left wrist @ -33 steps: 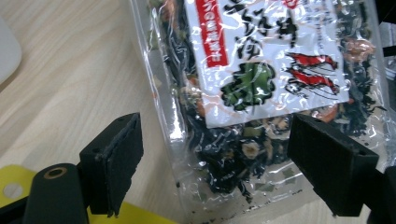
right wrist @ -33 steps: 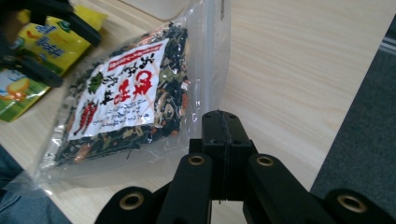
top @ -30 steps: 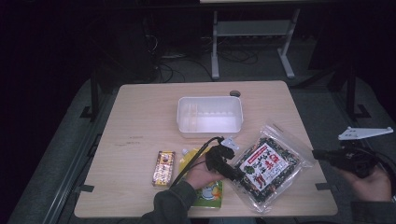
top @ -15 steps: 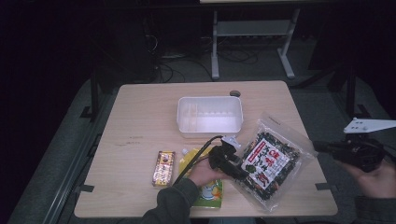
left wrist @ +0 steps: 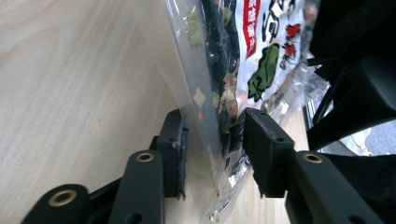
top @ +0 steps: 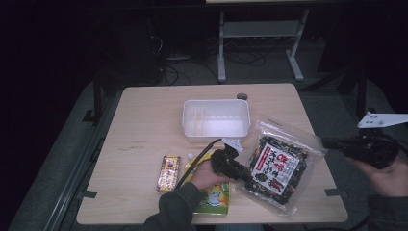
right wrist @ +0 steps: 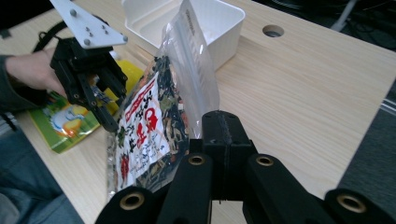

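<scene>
From above, the right tool [top: 327,142] clamps the seaweed bag [top: 279,166] at the table [top: 144,120] edge; the left tool [left wrist: 215,140], closing, straddles its blurred lower edge; in the right gripper view the bag's seam is pinched.

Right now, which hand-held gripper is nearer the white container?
Left. The left hand-held gripper lies this side of the white container, jaws just closing around the snack bag; the right hand-held gripper hangs past the table's right edge, shut on that bag.
</scene>
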Action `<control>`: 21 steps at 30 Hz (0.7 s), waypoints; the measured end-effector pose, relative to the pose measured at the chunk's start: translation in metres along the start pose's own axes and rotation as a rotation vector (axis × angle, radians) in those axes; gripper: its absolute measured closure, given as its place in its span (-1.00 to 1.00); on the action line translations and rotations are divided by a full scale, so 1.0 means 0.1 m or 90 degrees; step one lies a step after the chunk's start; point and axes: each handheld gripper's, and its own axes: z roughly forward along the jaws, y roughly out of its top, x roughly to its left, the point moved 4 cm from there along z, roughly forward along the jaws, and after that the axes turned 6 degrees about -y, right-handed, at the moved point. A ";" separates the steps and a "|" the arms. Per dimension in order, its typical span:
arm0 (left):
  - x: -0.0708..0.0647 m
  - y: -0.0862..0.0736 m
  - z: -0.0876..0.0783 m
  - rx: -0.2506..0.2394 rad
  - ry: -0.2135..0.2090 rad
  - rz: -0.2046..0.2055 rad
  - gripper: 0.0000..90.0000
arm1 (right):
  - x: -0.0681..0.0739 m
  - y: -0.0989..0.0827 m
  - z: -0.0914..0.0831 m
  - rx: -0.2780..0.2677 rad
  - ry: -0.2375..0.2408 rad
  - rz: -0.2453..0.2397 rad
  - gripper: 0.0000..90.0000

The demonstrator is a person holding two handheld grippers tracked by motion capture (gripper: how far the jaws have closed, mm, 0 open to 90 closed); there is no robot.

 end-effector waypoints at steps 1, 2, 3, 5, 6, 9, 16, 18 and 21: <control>-0.02 0.00 0.00 0.002 -0.003 0.007 0.42 | -0.01 0.00 0.00 0.000 0.002 0.004 1.00; -0.03 0.00 -0.01 0.003 -0.002 0.013 0.50 | -0.02 0.01 0.01 0.000 -0.001 0.004 1.00; -0.05 0.00 -0.01 0.001 -0.002 0.019 0.54 | -0.03 0.01 0.01 0.000 -0.002 0.004 1.00; -0.08 -0.01 -0.03 0.001 -0.004 0.032 0.63 | -0.04 0.03 0.01 -0.003 0.001 0.007 1.00; -0.09 -0.01 -0.03 0.000 -0.003 0.032 0.67 | -0.05 0.03 0.01 -0.005 0.000 0.005 1.00; -0.11 -0.02 -0.04 0.000 0.009 0.040 0.70 | -0.06 0.05 0.02 -0.008 0.007 0.007 0.99; -0.17 -0.03 -0.06 -0.001 0.033 0.067 0.74 | -0.10 0.06 0.04 -0.012 0.026 0.009 0.98; -0.18 -0.03 -0.06 0.001 0.038 0.071 0.74 | -0.12 0.05 0.05 -0.018 0.035 0.014 0.88; -0.19 -0.03 -0.06 0.003 0.041 0.072 0.74 | -0.16 0.01 0.08 -0.020 0.047 0.030 0.62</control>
